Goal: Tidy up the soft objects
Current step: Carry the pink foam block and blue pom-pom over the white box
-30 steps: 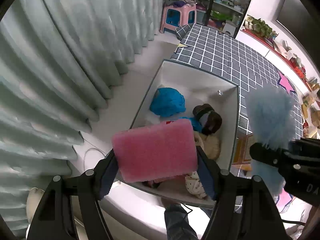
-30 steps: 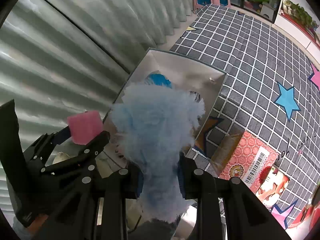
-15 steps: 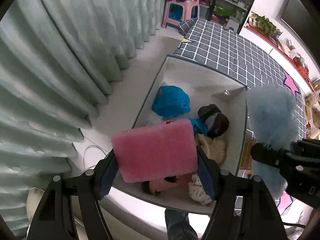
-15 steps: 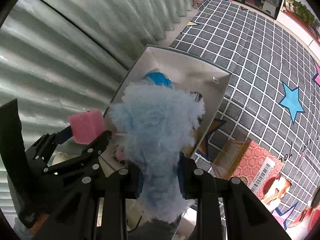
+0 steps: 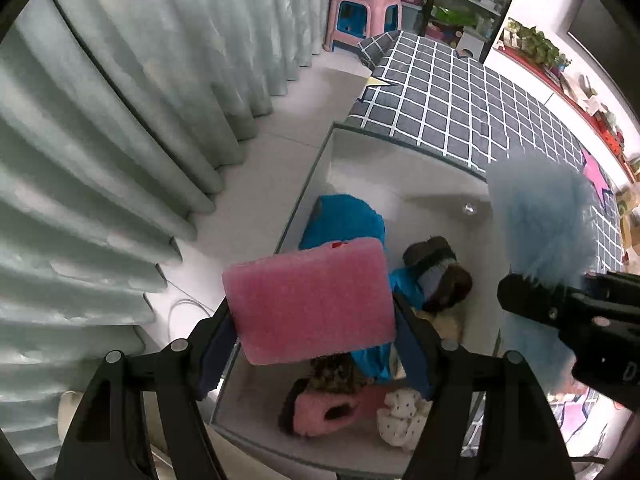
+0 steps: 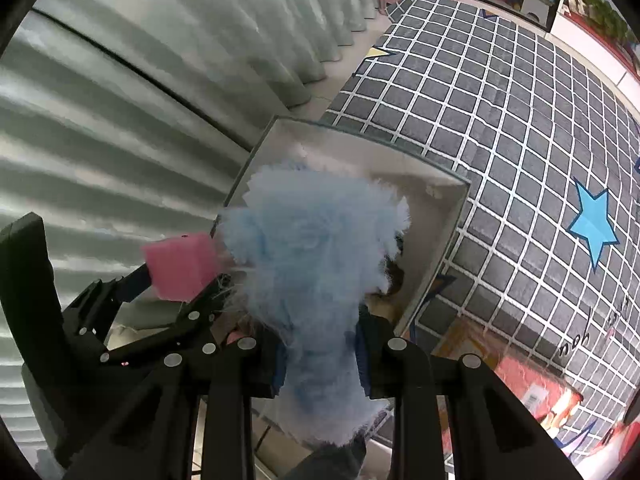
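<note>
My left gripper (image 5: 314, 338) is shut on a pink sponge block (image 5: 310, 300) and holds it above the near left part of a white storage box (image 5: 400, 164). The sponge also shows in the right wrist view (image 6: 180, 266). My right gripper (image 6: 320, 364) is shut on a fluffy light-blue plush (image 6: 316, 256), held above the box's right rim; the plush also shows in the left wrist view (image 5: 544, 224). Inside the box lie a blue cloth toy (image 5: 344, 216), a brown plush (image 5: 440, 276), a pink slipper (image 5: 324, 412) and a white dotted toy (image 5: 400, 416).
Pale green curtains (image 5: 100, 140) hang close on the left. A dark checked play mat (image 6: 500, 112) with stars lies right of the box (image 6: 436, 240). A pink stool (image 5: 362, 20) and shelves stand at the back. A red printed carton (image 6: 532, 384) lies on the mat.
Both grippers have moved forward over the box while holding their objects; the box now sits lower and nearer in both views, showing more of the toys at its near end.
</note>
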Demonstrator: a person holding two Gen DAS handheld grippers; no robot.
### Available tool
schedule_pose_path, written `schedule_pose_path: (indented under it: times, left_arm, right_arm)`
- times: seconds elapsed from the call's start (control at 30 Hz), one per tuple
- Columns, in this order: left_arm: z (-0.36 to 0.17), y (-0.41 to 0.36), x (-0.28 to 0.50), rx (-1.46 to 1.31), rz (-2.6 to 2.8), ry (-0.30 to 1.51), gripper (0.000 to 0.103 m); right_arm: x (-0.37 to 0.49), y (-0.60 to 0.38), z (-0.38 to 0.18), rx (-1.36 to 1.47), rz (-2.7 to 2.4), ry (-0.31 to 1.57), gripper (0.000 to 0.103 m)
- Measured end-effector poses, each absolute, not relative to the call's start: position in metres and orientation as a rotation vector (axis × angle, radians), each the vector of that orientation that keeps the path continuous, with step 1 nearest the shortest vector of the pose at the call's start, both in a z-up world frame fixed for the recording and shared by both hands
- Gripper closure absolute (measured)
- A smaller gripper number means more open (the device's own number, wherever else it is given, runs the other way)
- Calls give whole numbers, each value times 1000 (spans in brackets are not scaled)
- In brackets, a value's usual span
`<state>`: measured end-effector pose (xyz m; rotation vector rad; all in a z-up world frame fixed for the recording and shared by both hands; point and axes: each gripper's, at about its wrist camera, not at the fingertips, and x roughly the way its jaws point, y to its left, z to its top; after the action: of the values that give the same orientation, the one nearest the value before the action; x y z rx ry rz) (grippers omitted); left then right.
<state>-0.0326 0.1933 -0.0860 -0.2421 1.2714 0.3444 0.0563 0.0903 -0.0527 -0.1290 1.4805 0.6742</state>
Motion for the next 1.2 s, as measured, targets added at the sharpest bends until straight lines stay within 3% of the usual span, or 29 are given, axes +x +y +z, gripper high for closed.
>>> schedule_pose_path:
  times: [1.2]
  left_arm:
    - [-120, 176, -12, -277, 331, 1358, 28]
  right_arm:
    - [74, 92, -84, -128, 639, 1545, 74]
